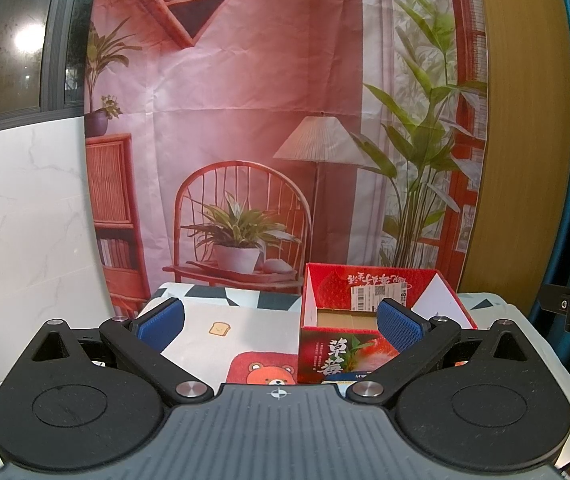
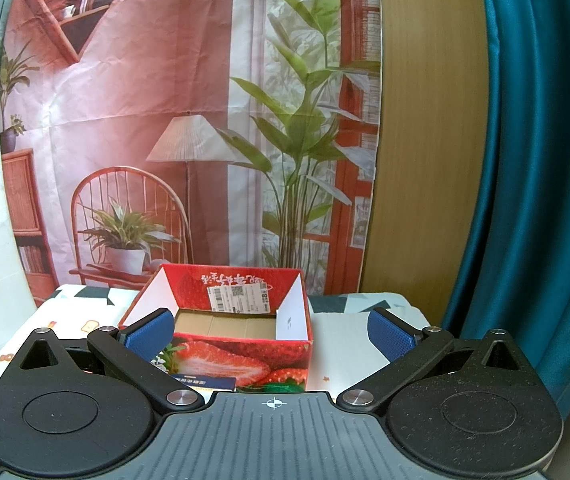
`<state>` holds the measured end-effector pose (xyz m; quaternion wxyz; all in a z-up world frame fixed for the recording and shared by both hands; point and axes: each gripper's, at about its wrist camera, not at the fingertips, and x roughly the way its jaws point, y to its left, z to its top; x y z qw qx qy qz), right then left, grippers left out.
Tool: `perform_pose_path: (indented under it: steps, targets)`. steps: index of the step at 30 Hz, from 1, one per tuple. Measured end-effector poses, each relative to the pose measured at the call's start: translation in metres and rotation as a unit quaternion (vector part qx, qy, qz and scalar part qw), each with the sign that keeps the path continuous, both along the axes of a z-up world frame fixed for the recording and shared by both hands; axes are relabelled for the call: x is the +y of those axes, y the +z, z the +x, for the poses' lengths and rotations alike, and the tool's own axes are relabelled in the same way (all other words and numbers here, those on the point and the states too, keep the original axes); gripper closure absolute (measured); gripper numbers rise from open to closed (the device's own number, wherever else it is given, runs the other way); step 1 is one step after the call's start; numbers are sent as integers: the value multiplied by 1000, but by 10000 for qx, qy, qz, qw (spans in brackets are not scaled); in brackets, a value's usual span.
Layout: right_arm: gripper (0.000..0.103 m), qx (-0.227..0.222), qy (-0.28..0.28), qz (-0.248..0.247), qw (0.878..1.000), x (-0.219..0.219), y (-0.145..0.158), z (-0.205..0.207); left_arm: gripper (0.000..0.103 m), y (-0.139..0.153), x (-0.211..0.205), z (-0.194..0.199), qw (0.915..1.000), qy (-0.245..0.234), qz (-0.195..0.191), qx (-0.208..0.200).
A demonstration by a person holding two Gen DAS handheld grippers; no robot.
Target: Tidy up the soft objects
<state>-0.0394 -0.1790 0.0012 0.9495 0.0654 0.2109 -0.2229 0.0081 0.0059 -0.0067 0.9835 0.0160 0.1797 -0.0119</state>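
Left gripper (image 1: 281,322) and right gripper (image 2: 271,330) both wide open, empty — strawberry carton (image 2: 221,320) mid-frame, light; no soft objects visible.

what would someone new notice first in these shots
The red strawberry box stands open on the patterned tablecloth, straight ahead of the right gripper and right of centre for the left gripper; what shows of its inside is bare cardboard. Both grippers have their jaws wide apart, holding nothing. Behind hangs a big backdrop printed with a pink room, chair and plants.
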Motion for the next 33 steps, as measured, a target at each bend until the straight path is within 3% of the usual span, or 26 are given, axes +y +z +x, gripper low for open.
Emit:
perform_pose_path:
  steps: [14, 18, 23, 26, 30, 33]
  targets:
    - [0, -16, 22, 4, 10000, 2, 7, 2, 0, -14, 2, -1, 10000, 19, -14, 62]
    - [0, -183, 88, 96, 9997, 0, -4, 0, 0, -20, 2, 2, 9999, 46, 9, 150]
    - [0, -669, 359, 351, 9965, -12, -29, -4, 0, -35, 1, 16, 9990, 152, 47, 414]
    - [0, -697, 359, 583, 9952, -19, -43, -1, 0, -51, 2, 26, 9980, 140, -10, 623]
    - [0, -902, 286, 464, 9944, -23, -71, 0, 0, -73, 3, 40, 9962, 78, -49, 869]
    - [0, -701, 295, 414, 9962, -25, -95, 9, 0, -90, 2, 49, 9943, 5, -88, 1064]
